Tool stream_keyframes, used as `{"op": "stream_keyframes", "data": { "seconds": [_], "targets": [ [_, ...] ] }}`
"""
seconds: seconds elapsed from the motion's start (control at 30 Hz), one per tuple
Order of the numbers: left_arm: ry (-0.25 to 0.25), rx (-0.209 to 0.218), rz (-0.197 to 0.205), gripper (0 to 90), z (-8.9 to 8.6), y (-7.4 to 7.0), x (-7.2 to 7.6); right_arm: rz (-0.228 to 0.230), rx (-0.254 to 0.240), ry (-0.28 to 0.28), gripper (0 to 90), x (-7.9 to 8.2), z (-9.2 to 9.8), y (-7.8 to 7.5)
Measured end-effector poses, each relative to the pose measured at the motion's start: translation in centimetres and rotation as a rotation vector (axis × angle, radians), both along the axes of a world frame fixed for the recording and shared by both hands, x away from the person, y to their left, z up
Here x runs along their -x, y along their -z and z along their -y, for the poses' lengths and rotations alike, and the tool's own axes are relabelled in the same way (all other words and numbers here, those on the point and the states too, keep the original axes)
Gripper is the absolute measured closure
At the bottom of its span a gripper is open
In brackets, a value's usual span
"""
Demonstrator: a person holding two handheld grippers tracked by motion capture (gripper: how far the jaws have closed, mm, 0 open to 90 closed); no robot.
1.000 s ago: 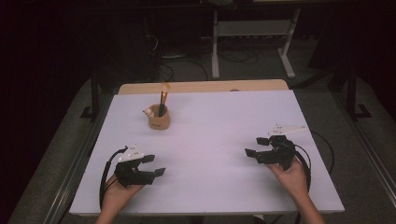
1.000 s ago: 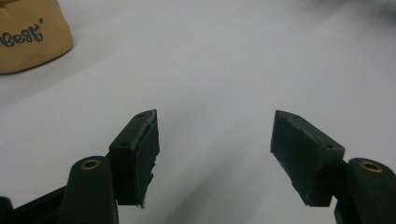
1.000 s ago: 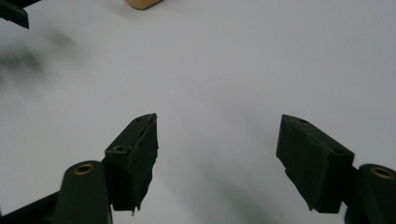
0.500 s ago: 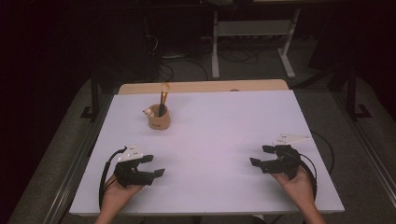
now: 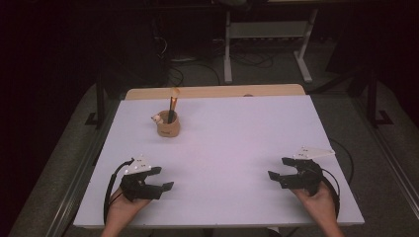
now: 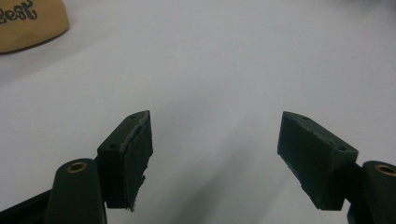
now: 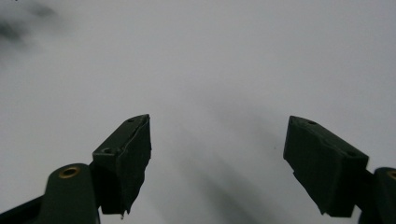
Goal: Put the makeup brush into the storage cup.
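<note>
1. Two hand-held grippers, one per hand, both resting low near the front edge of the white table point(image 5: 237, 133).
2. Left gripper point(image 5: 161, 178): held at the table's front left corner, black body under a grey three-cornered plate, cable looping back beside the person's left hand point(image 5: 122, 207). Jaws spread wide with nothing between them; they have just been opening. In the left gripper view the gripper point(image 6: 215, 154) shows two dark pads standing well apart over bare white tabletop.
3. Right gripper point(image 5: 279, 169): held at the front right corner, pointing inward toward the table's middle, carried by the right hand point(image 5: 318, 200). Jaws likewise spread and empty, and they too have just been opening. The right gripper view shows the gripper point(image 7: 217, 156) with both pads apart above plain table surface.
4. Tan pen cup point(image 5: 168, 124): stands upright at the table's back left, well apart from both grippers (nearer the left one). Dark lettering is partly legible on its side in the left gripper view point(image 6: 28, 21).
5. Pen point(image 5: 173, 104): stands in the cup, dark shaft with an orange top, leaning slightly.
6. Small pale figure point(image 5: 156, 118): sits on the cup's left rim; details too small to tell.
</note>
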State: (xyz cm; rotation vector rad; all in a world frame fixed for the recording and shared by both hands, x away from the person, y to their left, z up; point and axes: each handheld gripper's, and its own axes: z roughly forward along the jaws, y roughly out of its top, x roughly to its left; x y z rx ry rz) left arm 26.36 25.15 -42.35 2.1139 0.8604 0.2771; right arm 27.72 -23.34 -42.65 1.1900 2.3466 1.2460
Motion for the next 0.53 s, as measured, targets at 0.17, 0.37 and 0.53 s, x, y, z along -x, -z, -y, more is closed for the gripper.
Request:
{"op": "stream_keyframes", "data": {
  "seconds": [0.17,0.37,0.53],
  "targets": [
    [0.022,-0.031,-0.012,26.4,0.0,0.3,0.2,0.001,0.008,-0.004,22.2,0.6,0.1,0.0],
    [0.023,-0.030,-0.012,26.3,-0.1,0.3,0.2,0.035,0.018,-0.008,22.2,1.2,0.5,-0.2],
    [0.028,-0.053,-0.012,26.3,0.1,0.4,0.2,0.038,0.036,-0.014,21.6,1.4,0.4,-0.4]
  ]
}}
